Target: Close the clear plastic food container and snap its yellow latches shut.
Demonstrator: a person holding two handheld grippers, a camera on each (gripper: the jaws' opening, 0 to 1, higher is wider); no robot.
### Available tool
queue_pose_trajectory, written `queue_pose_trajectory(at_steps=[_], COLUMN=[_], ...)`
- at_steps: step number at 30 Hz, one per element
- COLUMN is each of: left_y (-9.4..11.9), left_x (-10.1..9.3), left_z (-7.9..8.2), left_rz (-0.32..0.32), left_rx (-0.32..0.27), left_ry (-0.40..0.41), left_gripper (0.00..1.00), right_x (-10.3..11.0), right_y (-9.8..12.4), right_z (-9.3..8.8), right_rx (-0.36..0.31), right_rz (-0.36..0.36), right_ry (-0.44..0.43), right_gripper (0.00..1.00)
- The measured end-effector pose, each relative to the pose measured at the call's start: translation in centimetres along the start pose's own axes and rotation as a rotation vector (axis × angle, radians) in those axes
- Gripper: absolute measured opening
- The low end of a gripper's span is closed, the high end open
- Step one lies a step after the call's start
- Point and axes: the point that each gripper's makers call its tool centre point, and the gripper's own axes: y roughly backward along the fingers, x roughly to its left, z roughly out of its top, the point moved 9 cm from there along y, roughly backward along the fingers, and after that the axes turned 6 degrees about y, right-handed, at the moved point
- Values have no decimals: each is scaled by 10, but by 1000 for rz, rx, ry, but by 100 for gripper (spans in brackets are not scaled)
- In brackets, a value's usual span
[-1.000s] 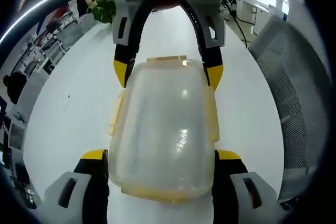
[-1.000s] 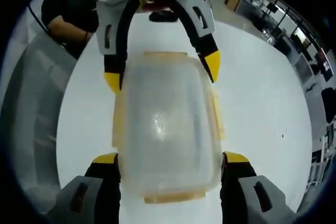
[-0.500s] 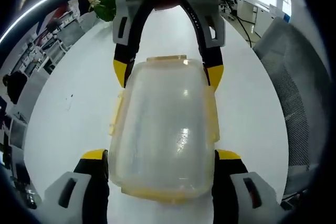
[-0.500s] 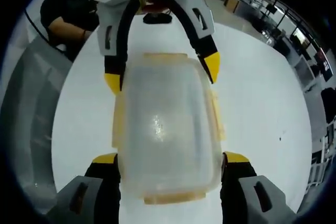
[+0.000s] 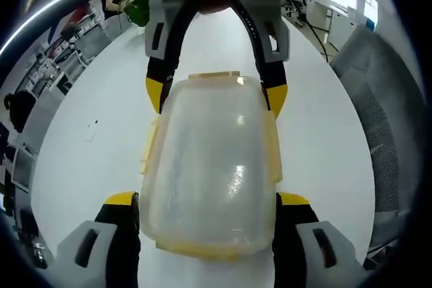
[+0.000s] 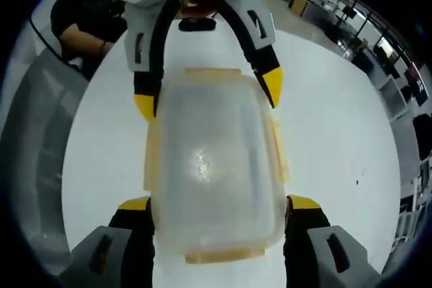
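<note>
White and bare, the round bench [image 5: 81,166] carries the clear, frosted plastic food container with yellow trim [image 5: 209,173] at its middle, lid seated flat on top. Over the last second the container has not shifted between the tools; only the background at the far edge has drifted, so the hands have turned a little. That suggests a steady hold, not a press, and the latching step looks unfinished. The left tool [image 5: 206,200] sits with its yellow-tipped jaws spread, straddling the near end, both tips beside the walls. The right tool [image 6: 216,204] does the same from the opposite end, jaws apart at either side. The yellow side latches [image 5: 150,143] stand out from the walls, seemingly not yet snapped; the end latch [image 6: 214,255] looks flatter, though I cannot tell.
</note>
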Motion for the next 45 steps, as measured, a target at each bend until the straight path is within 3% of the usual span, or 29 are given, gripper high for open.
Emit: queue_pose_trajectory(at_steps=[24,25,26,28,35,45], left_y=[0,-1,-4,-2,-1,2], left_x=[6,5,5,5,5,2], left_z=[1,1,-2,2,0,2], left_rz=[1,8,41,26,15,11], left_rx=[-4,-3,38,30,29,54], left_ry=[0,-4,-105,-49,-40,-86], left_gripper=[82,83,83,83,83,82], right_x=[-6,-6,-6,-6,-5,-1], right_y=[-2,-2,-2,-2,-2,4], right_z=[1,1,1,2,2,2], right_rx=[-10,-11,-17,-14,-16,0], right_rz=[-2,-2,-6,-6,-9,-38], right_ry=[-3,-4,-16,-13,-9,8], right_gripper=[81,81,81,81,81,81])
